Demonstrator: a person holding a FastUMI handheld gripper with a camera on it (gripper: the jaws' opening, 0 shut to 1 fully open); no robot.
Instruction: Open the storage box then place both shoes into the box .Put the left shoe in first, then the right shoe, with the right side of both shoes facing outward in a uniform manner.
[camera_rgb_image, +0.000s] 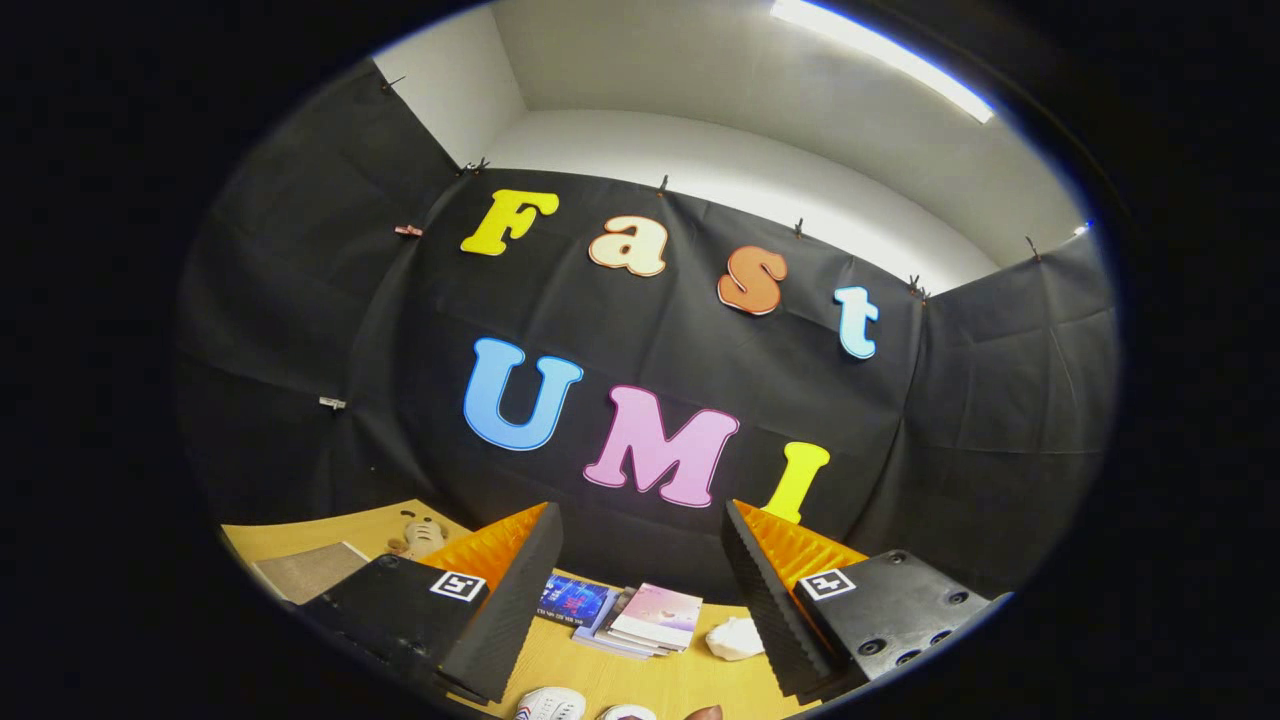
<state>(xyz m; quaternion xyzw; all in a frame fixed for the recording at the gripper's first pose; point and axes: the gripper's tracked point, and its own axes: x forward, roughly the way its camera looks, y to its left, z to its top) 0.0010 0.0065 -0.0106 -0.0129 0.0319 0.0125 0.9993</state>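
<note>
Two gripper (640, 560) fingers spread wide, holding nothing, above a wooden table (620, 675). Between them lie stacked books (640, 618); white shoes (550, 704) peek in at the frame's bottom centre.

Rides on the claw (640, 590), raised above the tabletop (620, 675), tilted upward toward the booth's back wall and ceiling; fingers spread apart, nothing between.
</note>
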